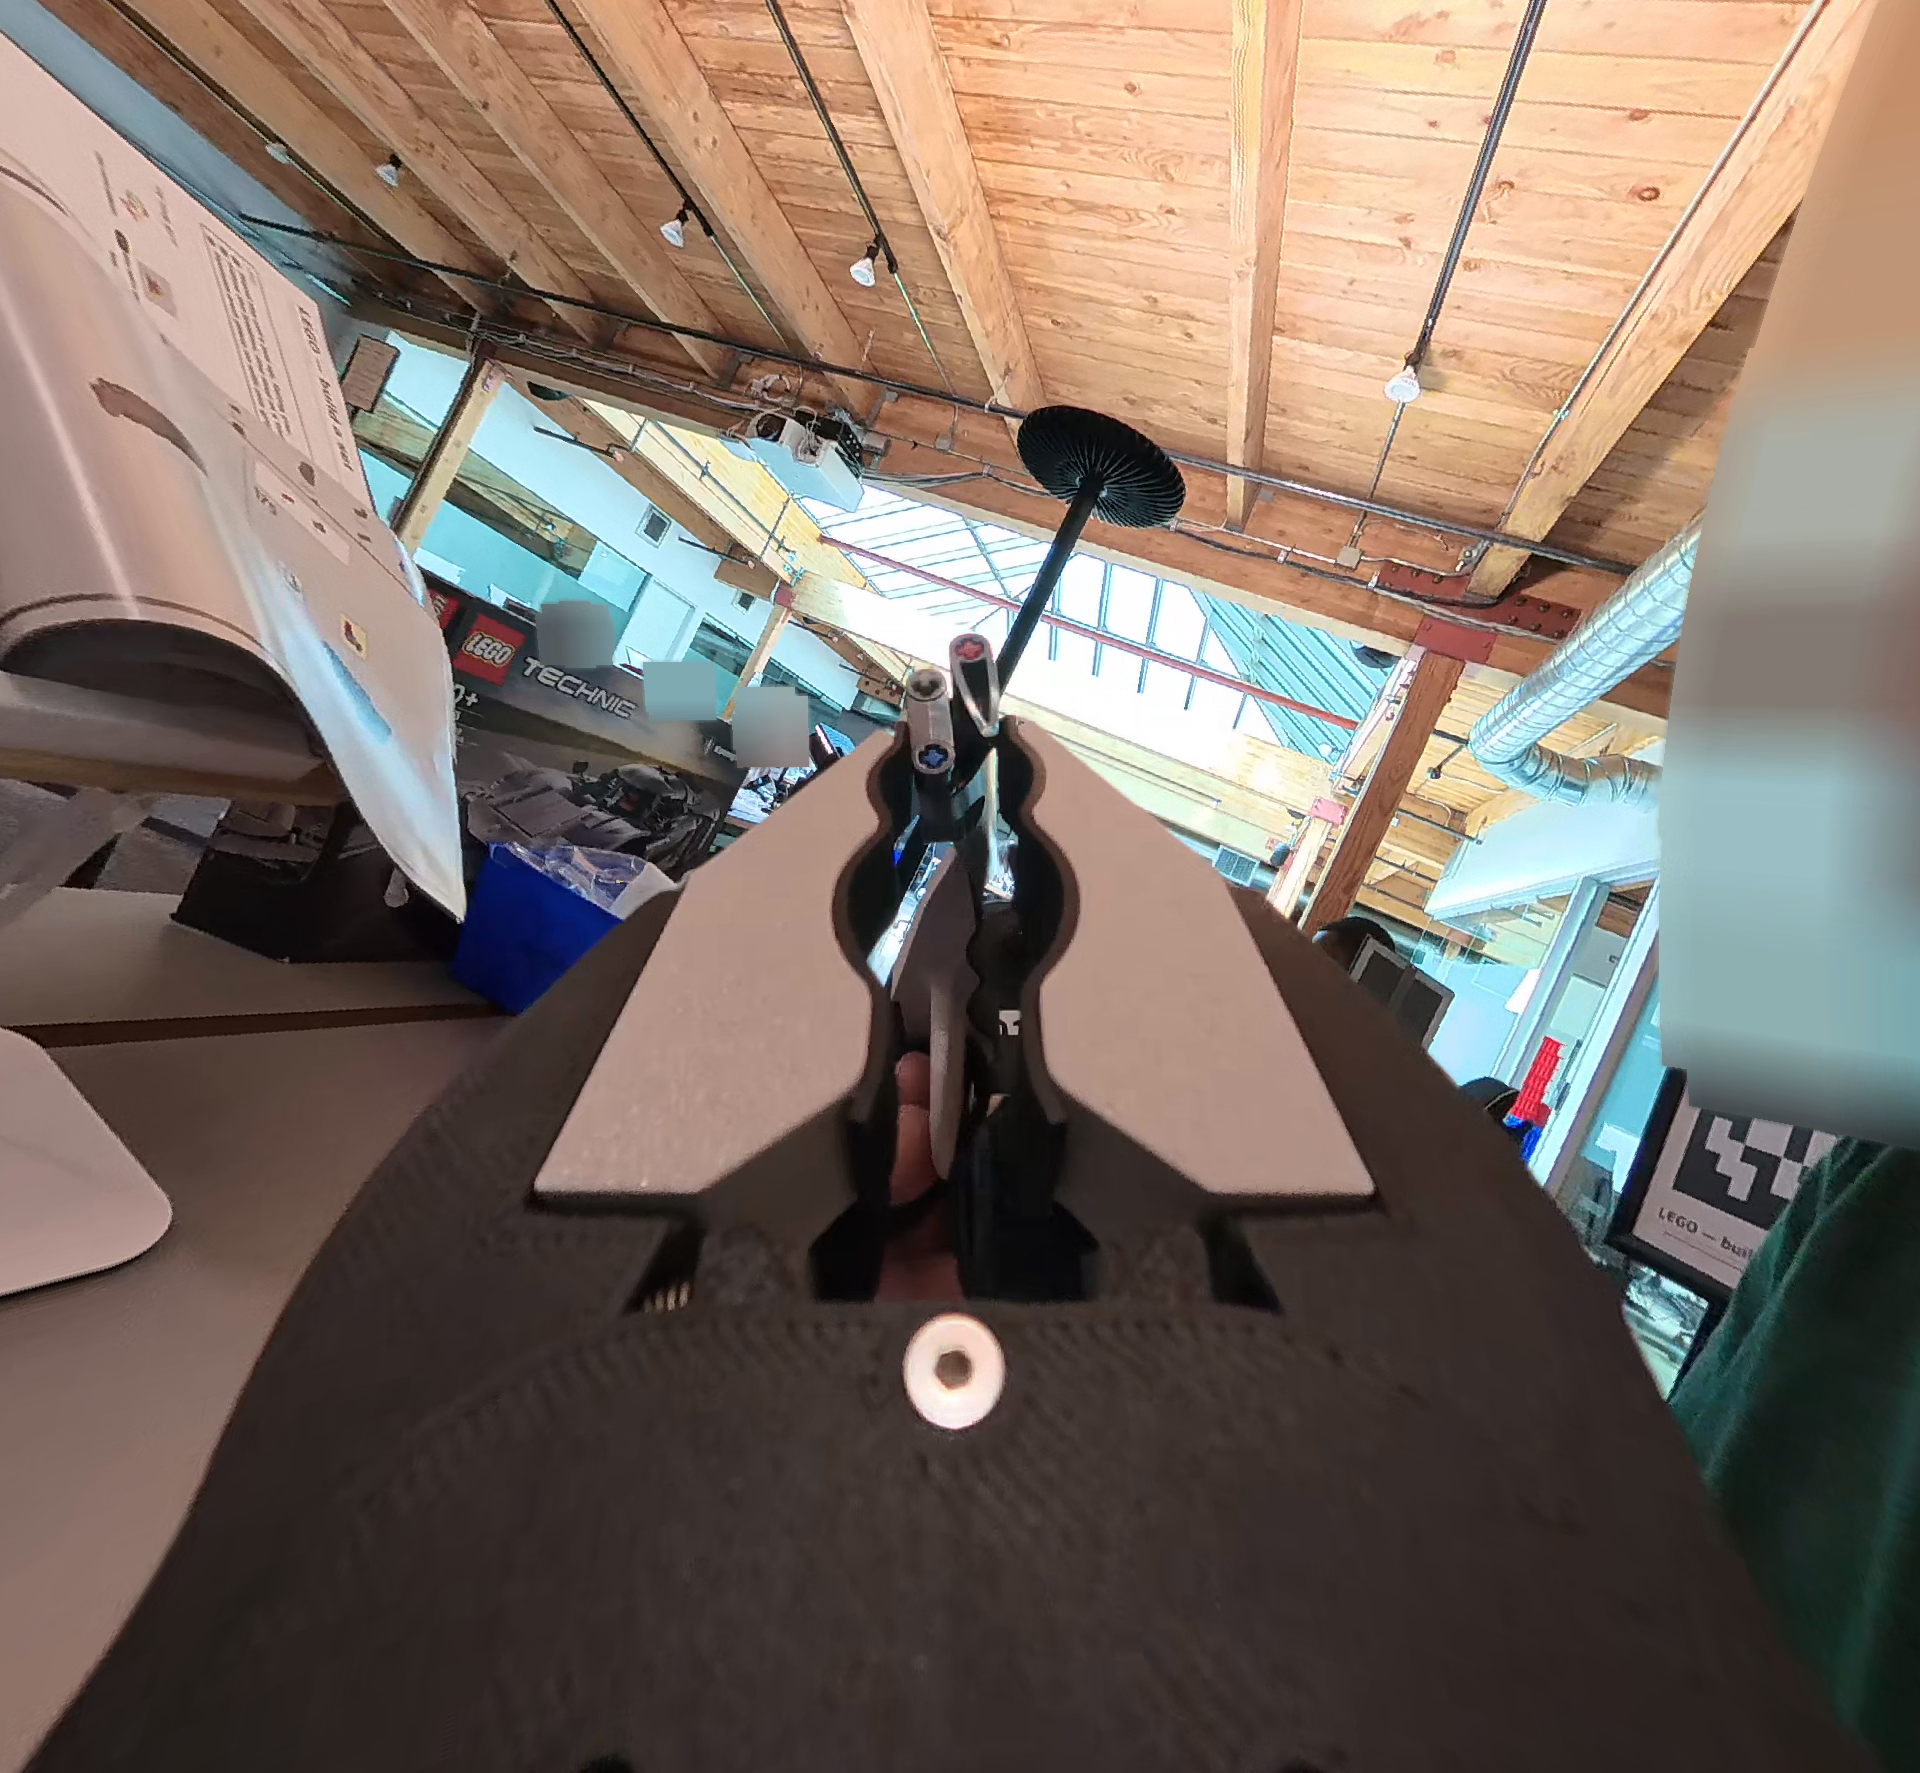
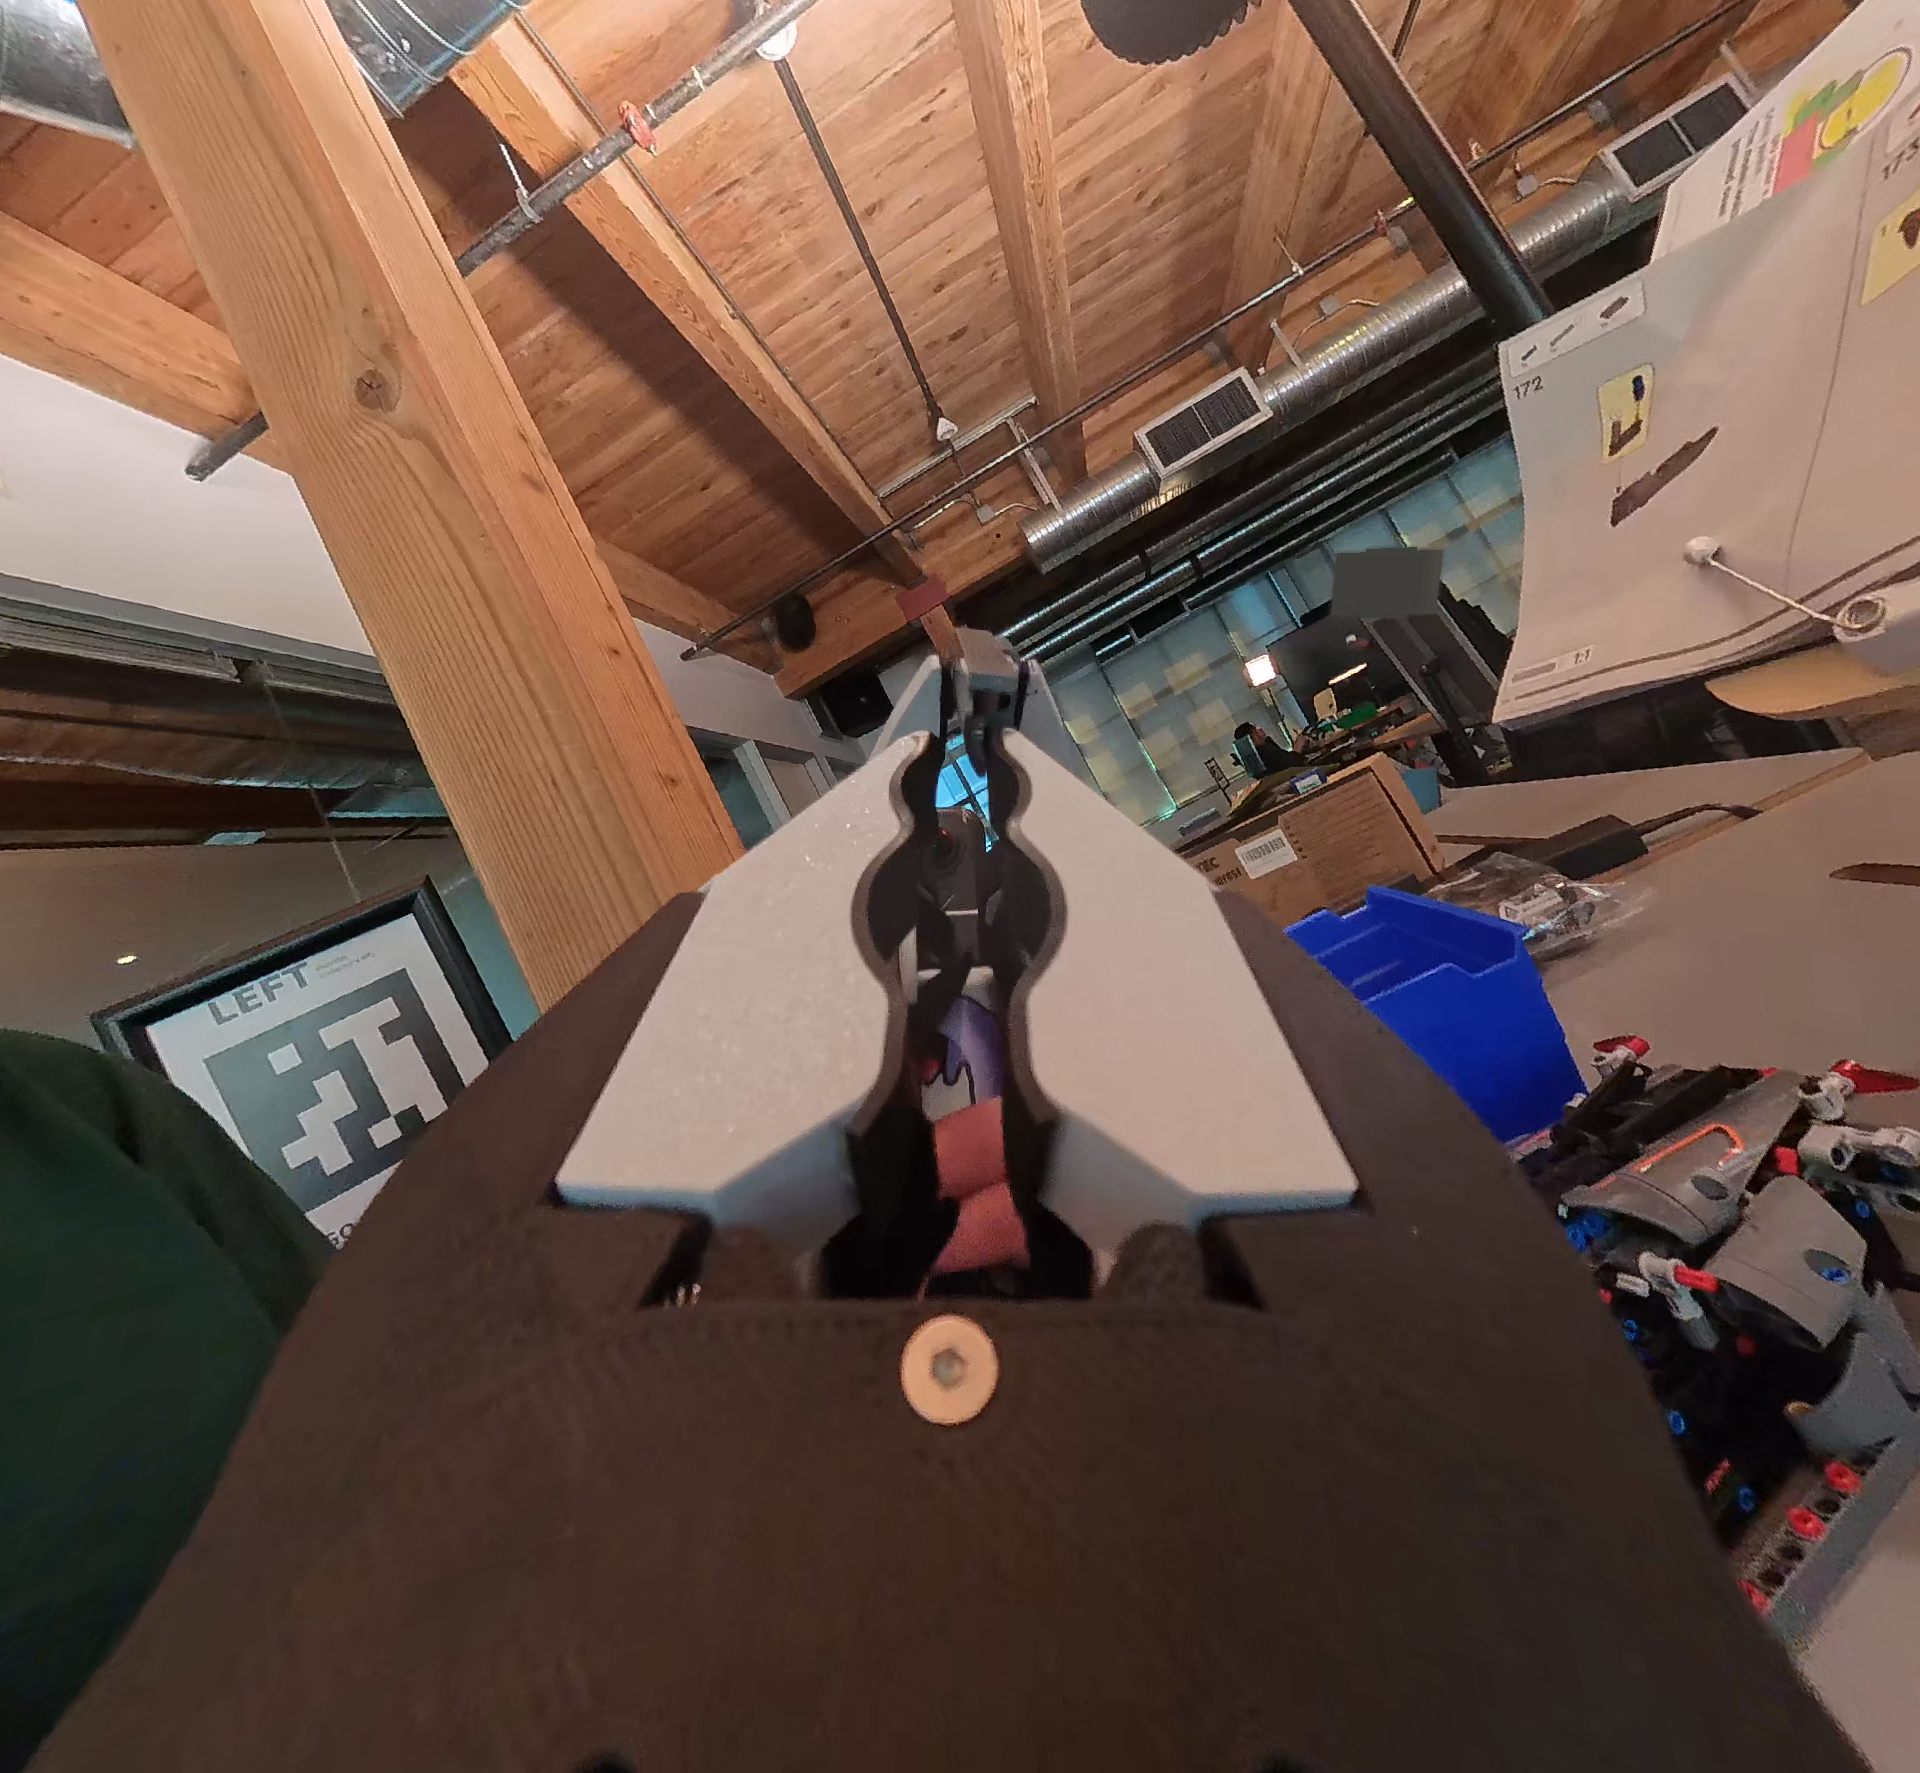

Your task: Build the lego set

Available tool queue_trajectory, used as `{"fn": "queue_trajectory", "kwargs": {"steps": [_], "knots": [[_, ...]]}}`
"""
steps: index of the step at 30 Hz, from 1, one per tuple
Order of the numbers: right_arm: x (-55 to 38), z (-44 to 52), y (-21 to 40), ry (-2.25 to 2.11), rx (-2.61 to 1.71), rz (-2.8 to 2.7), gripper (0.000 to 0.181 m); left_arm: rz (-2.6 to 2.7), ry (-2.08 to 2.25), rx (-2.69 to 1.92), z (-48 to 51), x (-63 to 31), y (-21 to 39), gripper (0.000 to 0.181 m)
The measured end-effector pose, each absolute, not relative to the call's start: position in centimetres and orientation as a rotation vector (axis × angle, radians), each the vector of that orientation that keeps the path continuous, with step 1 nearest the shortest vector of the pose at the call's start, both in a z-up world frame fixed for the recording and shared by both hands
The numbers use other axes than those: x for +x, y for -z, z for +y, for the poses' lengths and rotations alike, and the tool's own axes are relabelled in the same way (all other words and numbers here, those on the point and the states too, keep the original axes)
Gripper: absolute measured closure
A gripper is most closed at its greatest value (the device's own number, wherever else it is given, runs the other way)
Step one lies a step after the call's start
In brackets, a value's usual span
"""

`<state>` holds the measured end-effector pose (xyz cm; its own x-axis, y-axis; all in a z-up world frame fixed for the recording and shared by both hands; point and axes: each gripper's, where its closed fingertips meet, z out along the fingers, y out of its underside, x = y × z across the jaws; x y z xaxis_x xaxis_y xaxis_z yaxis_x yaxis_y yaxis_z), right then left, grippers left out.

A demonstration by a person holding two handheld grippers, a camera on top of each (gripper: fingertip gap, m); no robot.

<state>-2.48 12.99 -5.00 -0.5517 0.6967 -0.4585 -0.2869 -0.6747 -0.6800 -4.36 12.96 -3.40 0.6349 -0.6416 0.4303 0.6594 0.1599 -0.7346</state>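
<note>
Lego pieces sit in both your grippers: your left gripper (image 1: 961, 747) is clamped on a grey-and-black part (image 1: 940, 736), your right gripper (image 2: 977, 736) on a grey part (image 2: 987, 674). Farther right, the half-built model (image 2: 1714, 1204) lies on the surface (image 2: 1714, 944).

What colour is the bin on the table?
Blue. The bin shows best in the right wrist view.
</note>
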Motion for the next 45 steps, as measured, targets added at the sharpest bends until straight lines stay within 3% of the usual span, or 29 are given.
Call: {"fn": "queue_trajectory", "kwargs": {"steps": [7, 12, 15, 19, 22, 25, 42, 44, 45], "knots": [[-2.1, 13.0, 4.7, -2.275, -0.966, -0.752, 0.181, 0.011, 0.961, -1.038, 13.1, -3.4, 3.2, 0.163], [-2.2, 12.9, 4.7, -2.21, -0.988, -0.798, 0.181, 0.0, 0.992, -1.046, 13.3, -3.5, 3.5, 0.17], [-2.6, 13.2, 5.0, -2.068, -1.06, -0.863, 0.143, -0.039, 0.984, -1.067, 13.5, -4.4, 3.4, 0.17], [-2.9, 15.5, 6.6, -1.425, -1.13, -1.016, 0.132, -0.061, 0.963, -1.118, 13.9, -4.7, 3.8, 0.17], [-3.2, 15.4, 6.4, -1.049, -1.043, -1.138, 0.139, -0.055, 0.954, -1.155, 14.3, -4.1, 4.2, 0.171], [-3.7, 15.3, 7.0, -0.807, -0.99, -1.236, 0.158, -0.062, 0.959, -1.164, 14.4, -4.1, 4.3, 0.171], [-3.7, 14.2, 6.2, -0.881, -0.95, -1.253, 0.16, -0.042, 1.024, -1.104, 13.8, -4.2, 3.5, 0.171], [-3.3, 13.9, 5.7, -0.95, -0.926, -1.248, 0.144, -0.033, 1.055, -1.08, 13.7, -4.6, 3.2, 0.172], [-3.2, 13.8, 5.7, -0.959, -0.915, -1.261, 0.147, -0.018, 1.07, -1.08, 13.7, -4.6, 3.2, 0.172]]}}
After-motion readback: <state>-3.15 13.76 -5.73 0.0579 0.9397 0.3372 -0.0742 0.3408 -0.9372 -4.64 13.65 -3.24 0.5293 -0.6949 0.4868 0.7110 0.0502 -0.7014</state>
